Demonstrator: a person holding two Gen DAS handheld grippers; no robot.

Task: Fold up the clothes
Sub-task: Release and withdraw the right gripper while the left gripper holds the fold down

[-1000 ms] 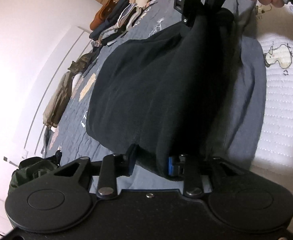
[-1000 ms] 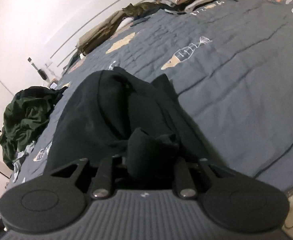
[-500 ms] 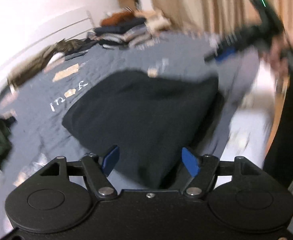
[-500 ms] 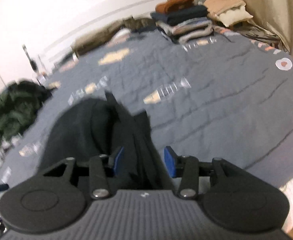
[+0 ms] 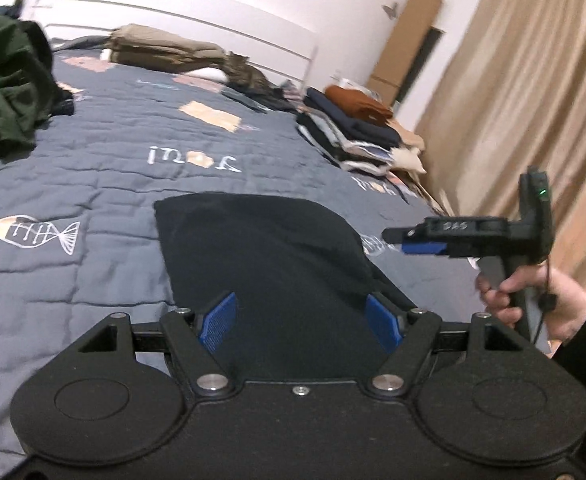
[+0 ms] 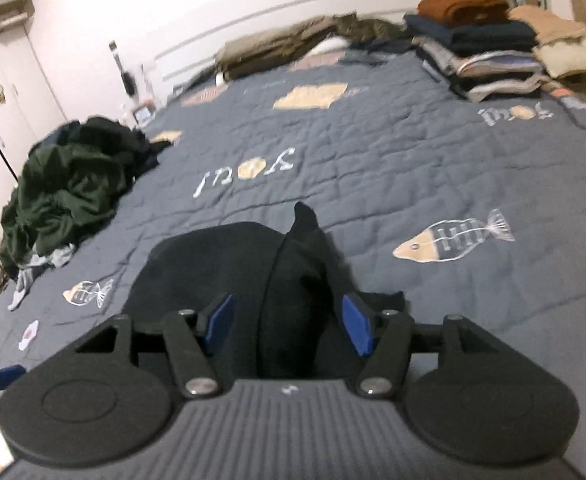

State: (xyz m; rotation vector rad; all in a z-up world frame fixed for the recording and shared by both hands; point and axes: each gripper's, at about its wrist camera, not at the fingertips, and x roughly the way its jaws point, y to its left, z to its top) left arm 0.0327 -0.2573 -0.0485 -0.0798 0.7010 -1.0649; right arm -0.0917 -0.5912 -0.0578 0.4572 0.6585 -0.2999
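Observation:
A black garment [image 5: 269,256] lies folded on the grey-blue quilt [image 5: 105,184], seen too in the right wrist view as the black garment [image 6: 221,264] with one corner sticking up. My left gripper [image 5: 303,320] hovers open above its near edge, blue pads clear of the cloth. My right gripper [image 6: 287,322] is above the garment's right side, its jaws opening, with nothing pinched between the pads. In the left wrist view the right gripper [image 5: 409,242] shows side on at the right, held by a hand [image 5: 533,300].
A heap of dark green clothes [image 6: 69,184] lies at the quilt's left. A stack of folded clothes [image 6: 489,44] stands at the far right, with a cat [image 6: 369,28] and tan bedding [image 6: 277,48] by the headboard. Beige curtains [image 5: 533,92] hang on the right.
Both grippers let go of the black garment, opened and rose away from it. The garment dropped flat onto the quilt. The left gripper rolled upright.

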